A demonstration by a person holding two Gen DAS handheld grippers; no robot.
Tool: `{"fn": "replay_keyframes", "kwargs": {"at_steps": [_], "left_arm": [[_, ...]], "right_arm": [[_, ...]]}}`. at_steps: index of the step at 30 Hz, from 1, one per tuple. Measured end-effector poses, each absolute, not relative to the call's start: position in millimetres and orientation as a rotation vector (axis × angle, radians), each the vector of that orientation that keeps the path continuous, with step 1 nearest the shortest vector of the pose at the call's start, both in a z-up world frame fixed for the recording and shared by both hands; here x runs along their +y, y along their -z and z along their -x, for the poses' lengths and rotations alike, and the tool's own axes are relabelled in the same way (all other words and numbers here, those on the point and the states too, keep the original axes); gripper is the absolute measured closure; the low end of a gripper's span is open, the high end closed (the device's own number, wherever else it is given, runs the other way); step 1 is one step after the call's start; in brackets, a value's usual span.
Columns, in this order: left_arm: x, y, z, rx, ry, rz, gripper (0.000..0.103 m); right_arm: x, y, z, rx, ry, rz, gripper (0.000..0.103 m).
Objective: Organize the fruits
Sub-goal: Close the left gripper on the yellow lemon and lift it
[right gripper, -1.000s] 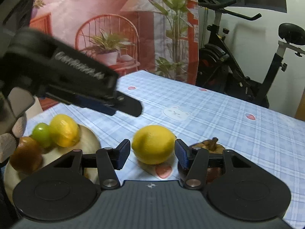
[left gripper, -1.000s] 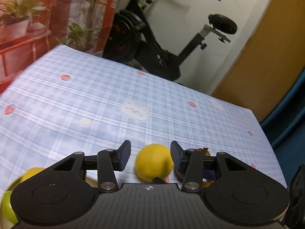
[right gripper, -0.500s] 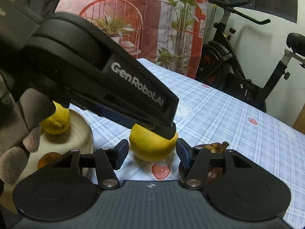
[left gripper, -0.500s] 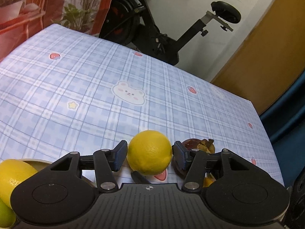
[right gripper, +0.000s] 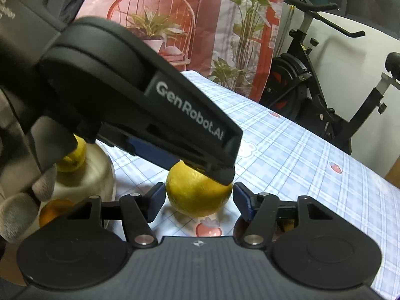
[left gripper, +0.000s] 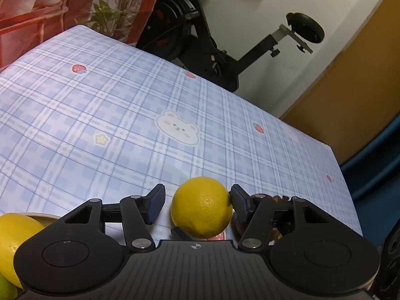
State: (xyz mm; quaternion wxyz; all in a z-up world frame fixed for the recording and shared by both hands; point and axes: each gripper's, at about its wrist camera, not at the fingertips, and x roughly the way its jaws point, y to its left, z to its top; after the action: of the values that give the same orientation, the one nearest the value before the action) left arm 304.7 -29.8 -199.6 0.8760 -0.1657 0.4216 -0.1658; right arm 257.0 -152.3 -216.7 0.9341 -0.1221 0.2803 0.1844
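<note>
1. The lemon (left gripper: 202, 207) sits low centre on the bench (left gripper: 125, 115), between both hand-held grippers' jaws.
2. The left hand-held gripper (left gripper: 197, 201) has just been widening, one pad touching but not clamping; the right hand-held gripper (right gripper: 198, 201) is released.
3. Firm, light, waxy, rolls easily: pinch across its middle.

The lemon (left gripper: 202, 207) has a waxy, finely pitted yellow peel with a soft sheen, and the worktop (left gripper: 125, 115) is covered in a smooth, matt printed cloth in pale blue plaid. Both grippers, left (left gripper: 197, 201) and right (right gripper: 198, 198), look like matt black plastic with a ribbed panel near the camera, small bright metal pivot pins and dull dark-blue pads on the fingers (right gripper: 156, 198). The bowl (right gripper: 87, 175) has a smooth satin cream surface, and the glove (right gripper: 17, 207) looks like soft grey knit.
</note>
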Motion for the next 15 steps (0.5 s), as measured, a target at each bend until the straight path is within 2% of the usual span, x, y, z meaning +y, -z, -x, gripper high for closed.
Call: {"fn": "replay_keyframes", "kwargs": {"at_steps": [15], "left_arm": [[-29.9,206.1,-298.5,0.921,0.36,0.355,0.044]], "right_arm": [[-151.0,221.6,-252.6,0.564,-0.373,0.245,0.041]]}}
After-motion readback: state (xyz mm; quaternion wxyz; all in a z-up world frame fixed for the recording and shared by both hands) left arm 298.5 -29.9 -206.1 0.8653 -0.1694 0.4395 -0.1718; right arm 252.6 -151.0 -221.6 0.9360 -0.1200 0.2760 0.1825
